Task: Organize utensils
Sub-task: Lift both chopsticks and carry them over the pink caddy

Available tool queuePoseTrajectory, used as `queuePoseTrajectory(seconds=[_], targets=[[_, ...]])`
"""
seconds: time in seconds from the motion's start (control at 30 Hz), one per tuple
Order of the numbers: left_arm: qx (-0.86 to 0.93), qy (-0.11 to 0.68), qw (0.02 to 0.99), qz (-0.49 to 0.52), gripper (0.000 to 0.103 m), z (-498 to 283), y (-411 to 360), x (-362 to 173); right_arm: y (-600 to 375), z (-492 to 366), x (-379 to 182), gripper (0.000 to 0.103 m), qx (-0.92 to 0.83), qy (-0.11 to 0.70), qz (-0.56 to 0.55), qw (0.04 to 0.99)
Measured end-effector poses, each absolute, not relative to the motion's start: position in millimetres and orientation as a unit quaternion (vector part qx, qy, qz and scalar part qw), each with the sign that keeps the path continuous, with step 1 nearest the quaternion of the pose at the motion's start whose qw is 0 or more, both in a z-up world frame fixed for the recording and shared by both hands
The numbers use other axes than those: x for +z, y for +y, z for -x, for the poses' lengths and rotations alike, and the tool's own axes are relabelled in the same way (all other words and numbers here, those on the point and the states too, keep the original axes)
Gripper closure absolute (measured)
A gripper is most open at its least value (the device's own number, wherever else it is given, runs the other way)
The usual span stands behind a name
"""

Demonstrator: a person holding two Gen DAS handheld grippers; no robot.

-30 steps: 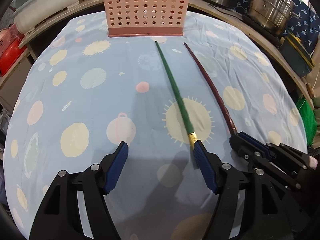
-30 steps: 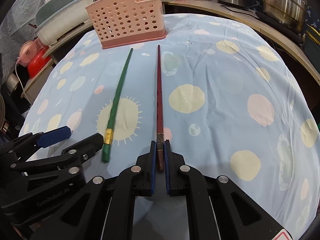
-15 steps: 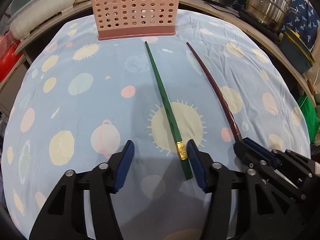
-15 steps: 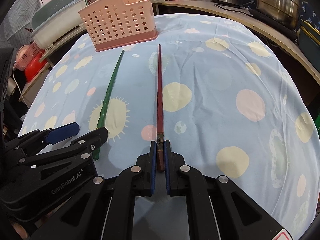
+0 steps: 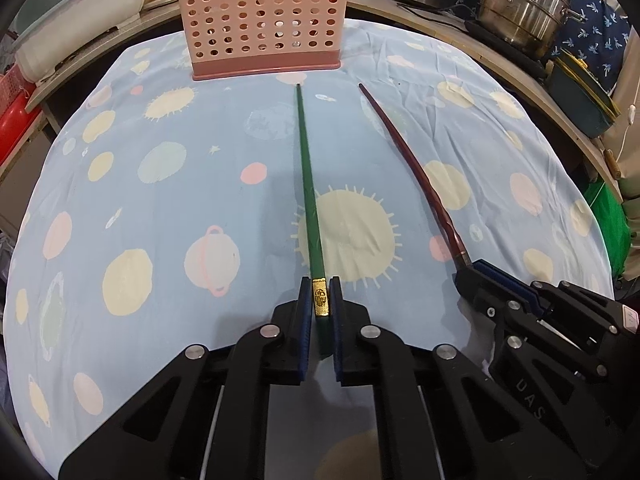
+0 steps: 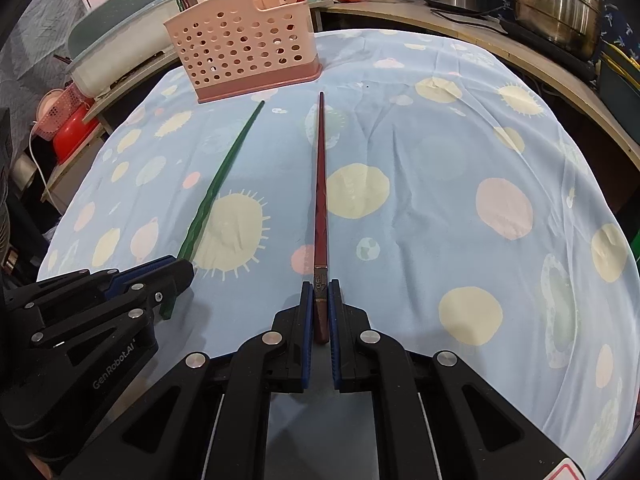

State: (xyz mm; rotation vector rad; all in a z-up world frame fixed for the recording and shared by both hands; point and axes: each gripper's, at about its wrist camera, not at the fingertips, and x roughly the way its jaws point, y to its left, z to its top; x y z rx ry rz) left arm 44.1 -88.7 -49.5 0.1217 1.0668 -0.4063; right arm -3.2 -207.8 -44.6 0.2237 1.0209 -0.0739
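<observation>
— Closing my left gripper point(image 5: 320, 300) on the thick, gold-banded end of the long green chopstick point(image 5: 308, 184); pads either side of it.

— And the other?

— My right gripper point(image 6: 320, 304) is clamped on the dark red chopstick point(image 6: 320, 184). Both sticks lie on the blue planet-print tablecloth point(image 6: 440, 152), tips toward the pink perforated plastic basket point(image 5: 260, 28).

— What do we see of the chopsticks?
— We see a green chopstick point(image 5: 310, 200) with a gold band and a dark red chopstick point(image 6: 320, 200), side by side on the bench, tips toward the pink perforated basket point(image 5: 260, 24).
— And the basket?
— It stands upright.
</observation>
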Motion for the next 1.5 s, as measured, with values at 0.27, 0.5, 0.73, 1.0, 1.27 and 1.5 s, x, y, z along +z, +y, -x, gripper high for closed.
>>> queuePoseTrajectory(seconds=[0.27, 0.5, 0.73, 1.0, 1.27, 1.5], targets=[[-0.196, 0.505, 0.839, -0.042, 0.096, -34, -75, -38, -205, 16, -37, 0.096, -0.031, 0.479, -0.108, 0.870], [-0.193, 0.479, 0.856, -0.032, 0.096, -21, -52, -3, -205, 29, -11, 0.096, -0.024, 0.459, -0.111, 0.881], [-0.188, 0.436, 0.880, -0.011, 0.096, -13, -29, 46, -214, 38, 43, 0.096, -0.021, 0.406, -0.116, 0.906], [-0.187, 0.380, 0.906, -0.001, 0.096, -20, -19, 104, -217, 28, 108, 0.096, -0.006, 0.339, -0.101, 0.935], [-0.199, 0.327, 0.924, 0.003, 0.096, -49, -25, 159, -216, -1, 156, 0.096, 0.021, 0.293, -0.096, 0.951], [-0.204, 0.287, 0.936, 0.006, 0.096, -92, -30, 207, -224, -40, 195, 0.096, 0.037, 0.258, -0.101, 0.960]])
